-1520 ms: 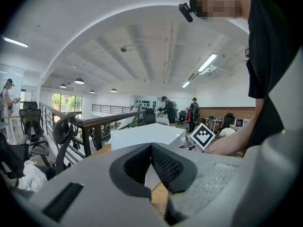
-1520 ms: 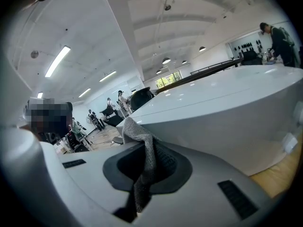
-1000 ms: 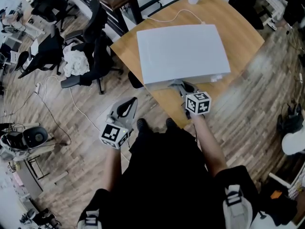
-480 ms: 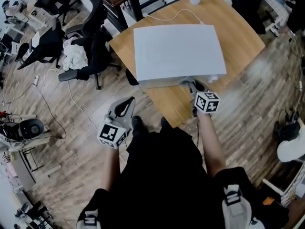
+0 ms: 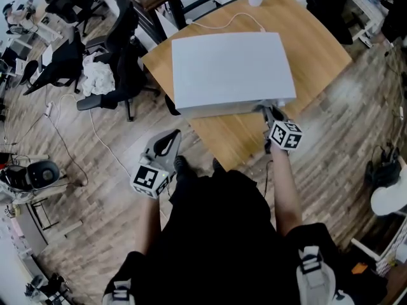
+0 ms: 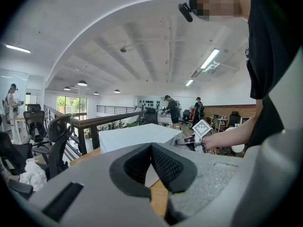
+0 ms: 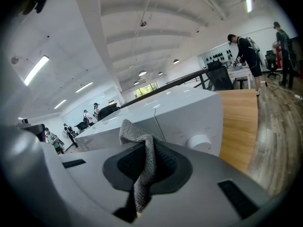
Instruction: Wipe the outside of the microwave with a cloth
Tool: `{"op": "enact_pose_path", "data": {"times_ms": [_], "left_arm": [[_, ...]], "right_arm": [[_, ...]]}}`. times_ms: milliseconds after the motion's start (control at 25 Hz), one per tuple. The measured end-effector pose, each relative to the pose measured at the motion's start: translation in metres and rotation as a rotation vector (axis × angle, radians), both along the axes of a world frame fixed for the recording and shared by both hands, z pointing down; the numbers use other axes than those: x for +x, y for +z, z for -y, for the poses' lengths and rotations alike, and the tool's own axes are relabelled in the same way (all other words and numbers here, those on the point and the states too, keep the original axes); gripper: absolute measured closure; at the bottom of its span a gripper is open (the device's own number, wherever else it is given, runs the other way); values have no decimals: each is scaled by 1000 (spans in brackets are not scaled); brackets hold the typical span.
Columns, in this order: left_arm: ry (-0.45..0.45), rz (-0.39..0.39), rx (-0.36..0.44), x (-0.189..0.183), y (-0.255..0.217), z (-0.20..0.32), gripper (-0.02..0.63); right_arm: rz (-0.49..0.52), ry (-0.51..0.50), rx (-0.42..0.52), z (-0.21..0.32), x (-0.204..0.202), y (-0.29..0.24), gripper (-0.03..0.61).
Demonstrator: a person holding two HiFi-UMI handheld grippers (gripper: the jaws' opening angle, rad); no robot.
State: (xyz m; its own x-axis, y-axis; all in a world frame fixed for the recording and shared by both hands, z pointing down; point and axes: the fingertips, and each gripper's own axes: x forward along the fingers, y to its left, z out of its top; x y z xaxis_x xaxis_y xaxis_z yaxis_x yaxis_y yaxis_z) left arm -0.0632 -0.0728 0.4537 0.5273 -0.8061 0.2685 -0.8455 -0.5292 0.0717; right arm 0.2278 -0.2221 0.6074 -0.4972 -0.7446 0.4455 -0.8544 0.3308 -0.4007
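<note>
The wooden tabletop (image 5: 321,59) carries the white microwave (image 5: 229,68), its long side running left to right across the person. The right tool (image 5: 268,112) is at the microwave's front right corner, near the knob (image 7: 199,143), so the front face stretches away to its left. It pinches a grey cloth (image 7: 138,138). The left tool (image 5: 166,145), pressed together and empty, hangs well apart over the floor.

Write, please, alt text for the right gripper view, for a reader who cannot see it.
The right gripper pinches a grey cloth between its shut jaws, just in front of a white microwave with a round knob. The microwave stands on a wooden table.
</note>
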Motion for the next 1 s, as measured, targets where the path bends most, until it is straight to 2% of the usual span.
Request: {"op": "enact_pose_path", "data": {"times_ms": [320,640,1000], "left_arm": [[8,1,1,12,1,2,612],[-12,4,1,15,0,-2,612],[-51,4,0,9,2,-9,612]], "right_arm": [[-3,34,14,6,21,-2,561],[-1,30,22,8,25,-7,563],[-21,-10,-23,7,22,19,563]]}}
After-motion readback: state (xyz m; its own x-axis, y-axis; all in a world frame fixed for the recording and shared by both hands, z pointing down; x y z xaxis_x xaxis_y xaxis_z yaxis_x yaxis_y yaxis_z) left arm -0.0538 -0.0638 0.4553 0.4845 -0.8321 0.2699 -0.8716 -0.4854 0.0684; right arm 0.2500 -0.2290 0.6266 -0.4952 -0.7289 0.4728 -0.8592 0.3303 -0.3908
